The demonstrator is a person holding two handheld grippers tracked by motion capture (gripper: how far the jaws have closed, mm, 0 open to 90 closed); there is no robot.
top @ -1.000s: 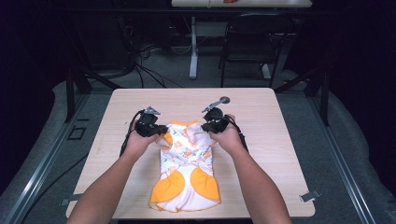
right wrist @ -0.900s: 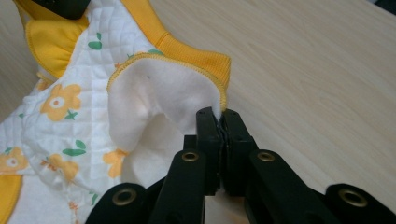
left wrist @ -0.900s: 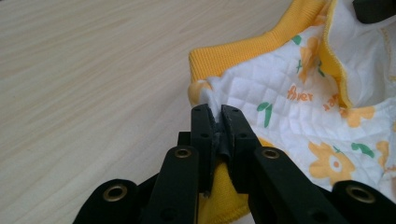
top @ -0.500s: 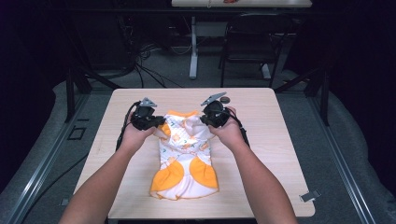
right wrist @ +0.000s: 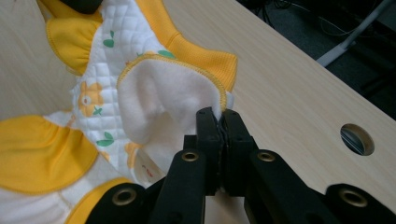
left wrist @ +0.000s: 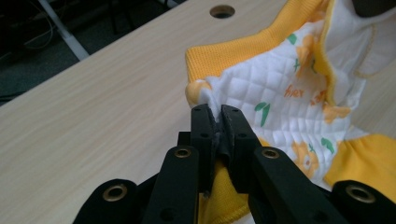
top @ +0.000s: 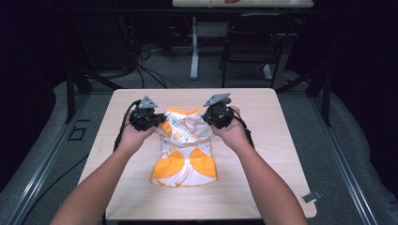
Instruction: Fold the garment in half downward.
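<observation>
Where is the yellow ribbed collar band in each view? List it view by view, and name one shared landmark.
High view: yellow ribbed collar band at the garment's far end, between both claws.
Left gripper view: upper middle, beyond the shut jaws.
Right gripper view: upper middle, left of the table hole.
Shared landmark: white quilted fabric beside the band.

Counter [top: 263, 183]: pale wood-grain top, roughly square with rounded corners, standing on grey floor [top: 324, 136]. 1 round cable hole through the top near the far edge, seen in the left gripper view [left wrist: 222, 10] and the right gripper view [right wrist: 357, 139].

Directly on it: 1 small quilted garment [top: 185, 159], white with orange and green print, orange ribbed collar at the far end, orange panels at the near end. Lower part lies flat near the counter's middle. Rest of the surface is plain wood.
</observation>
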